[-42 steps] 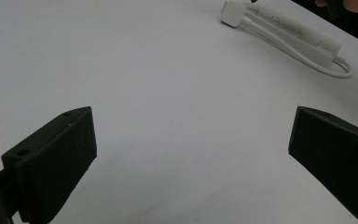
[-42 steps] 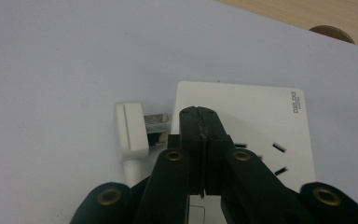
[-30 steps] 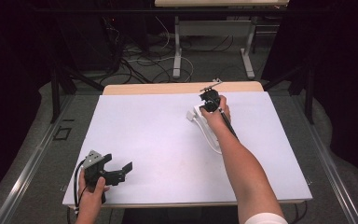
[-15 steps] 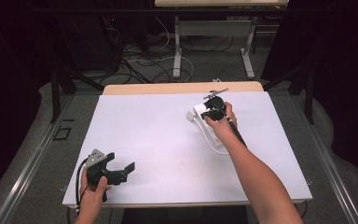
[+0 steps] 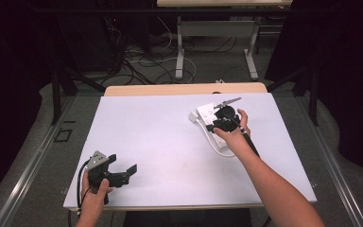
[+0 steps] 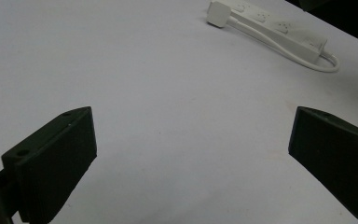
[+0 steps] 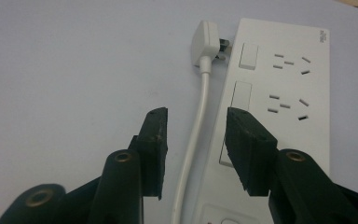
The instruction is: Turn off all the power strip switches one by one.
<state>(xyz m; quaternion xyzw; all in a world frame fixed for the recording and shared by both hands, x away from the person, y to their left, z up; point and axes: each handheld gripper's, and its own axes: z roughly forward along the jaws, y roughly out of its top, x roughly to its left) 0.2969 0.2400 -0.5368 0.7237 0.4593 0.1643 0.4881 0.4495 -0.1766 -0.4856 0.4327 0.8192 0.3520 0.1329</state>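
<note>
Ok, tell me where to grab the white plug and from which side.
Grip the plug by its flat white head, jaws across its two broad faces, coming from the bare table side. Its prongs point at the power strip, blocking that side. The right gripper already straddles its cable; following it forward should reach the head.

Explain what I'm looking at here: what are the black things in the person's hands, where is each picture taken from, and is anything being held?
No robot here: a person holds a hand-held gripper in each hand, a two-jaw clamp with a camera on it. One picture looks down from above the white table. The other two look along each tool's own black jaws. The left hand-held gripper rests near the table's front edge, jaws wide apart, holding nothing. The right hand-held gripper hovers over a white power strip, jaws open on either side of its cord but not closed on it. The cord's plug lies beside the strip, not plugged in.
</note>
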